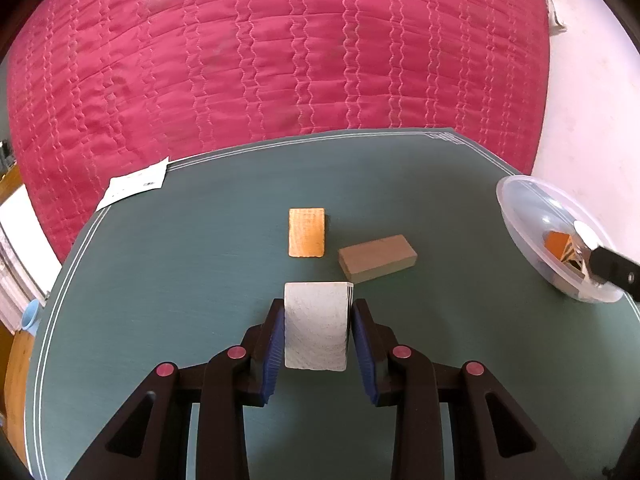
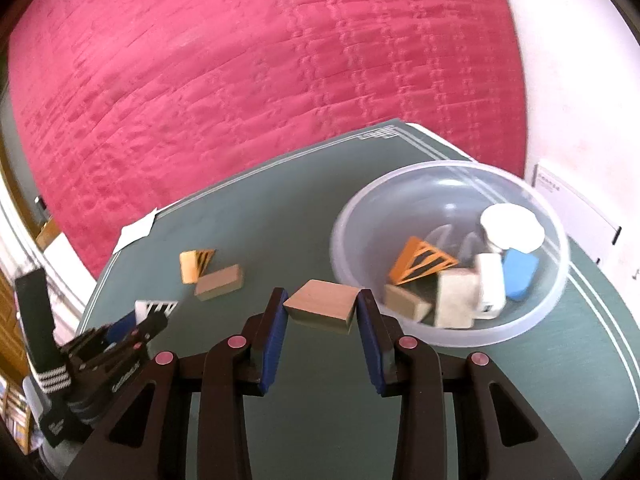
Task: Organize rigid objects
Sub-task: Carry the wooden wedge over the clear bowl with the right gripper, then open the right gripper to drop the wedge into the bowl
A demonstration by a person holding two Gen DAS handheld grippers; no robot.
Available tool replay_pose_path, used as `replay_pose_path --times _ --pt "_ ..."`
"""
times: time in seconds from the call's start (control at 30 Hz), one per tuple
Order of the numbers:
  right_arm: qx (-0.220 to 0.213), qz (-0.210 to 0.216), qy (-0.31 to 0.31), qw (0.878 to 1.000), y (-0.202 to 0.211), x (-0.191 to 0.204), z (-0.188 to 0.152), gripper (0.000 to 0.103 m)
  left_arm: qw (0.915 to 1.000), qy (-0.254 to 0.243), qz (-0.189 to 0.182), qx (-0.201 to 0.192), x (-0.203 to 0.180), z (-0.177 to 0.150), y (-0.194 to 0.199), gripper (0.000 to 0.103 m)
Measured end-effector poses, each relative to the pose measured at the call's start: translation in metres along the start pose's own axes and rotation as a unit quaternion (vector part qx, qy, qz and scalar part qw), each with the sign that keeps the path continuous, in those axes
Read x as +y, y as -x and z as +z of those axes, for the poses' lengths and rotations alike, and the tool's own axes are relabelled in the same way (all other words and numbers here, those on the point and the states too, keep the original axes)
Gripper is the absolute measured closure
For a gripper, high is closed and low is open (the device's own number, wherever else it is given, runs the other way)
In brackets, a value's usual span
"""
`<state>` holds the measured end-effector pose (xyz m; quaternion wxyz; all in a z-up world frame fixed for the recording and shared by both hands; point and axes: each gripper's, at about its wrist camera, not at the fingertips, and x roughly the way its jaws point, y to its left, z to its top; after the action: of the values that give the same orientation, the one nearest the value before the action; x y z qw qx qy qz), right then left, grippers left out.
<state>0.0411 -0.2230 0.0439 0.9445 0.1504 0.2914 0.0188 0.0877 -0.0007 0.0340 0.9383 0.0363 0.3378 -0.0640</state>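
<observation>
Your right gripper is clamped on a brown block, its blue pads pressing the block's two short ends, and the block hangs above the mat just short of the bowl, which sits at about two o'clock from it in the right wrist view. The block looks tilted, one corner lower than the other, so I judge the hold is near the pad tips rather than deep in the jaws; a quick swing toward the bowl could let it pivot and slip out onto the mat. The bowl is already crowded: an orange striped wedge, a white block, a blue piece, a white disc and pale blocks near the close wall. Release low and the block may strike the rim or bounce off that pile and tip the light bowl; release from high and it may knock something out. Your left gripper is gripping a white block with black stripes on its side, low over the mat. Ahead of it, at twelve o'clock, lie an orange block and, at one o'clock, a tan block, both close. Carry the white block straight forward and you may clip them. Both grippers head for one bowl at the mat's right, so watch that they do not meet.
</observation>
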Motion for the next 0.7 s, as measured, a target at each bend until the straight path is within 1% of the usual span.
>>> replay_pose_path --times 0.33,0.7 --pt "-0.019 -0.037 -0.032 0.999 0.006 -0.034 0.011 0.067 0.9999 -0.013 -0.010 -0.001 -0.011 -0.003 0.004 0.069" --pt "-0.022 -0.068 -0.048 0.996 -0.002 -0.057 0.016 0.066 0.9998 -0.017 -0.013 -0.003 -0.015 -0.004 0.006 0.069"
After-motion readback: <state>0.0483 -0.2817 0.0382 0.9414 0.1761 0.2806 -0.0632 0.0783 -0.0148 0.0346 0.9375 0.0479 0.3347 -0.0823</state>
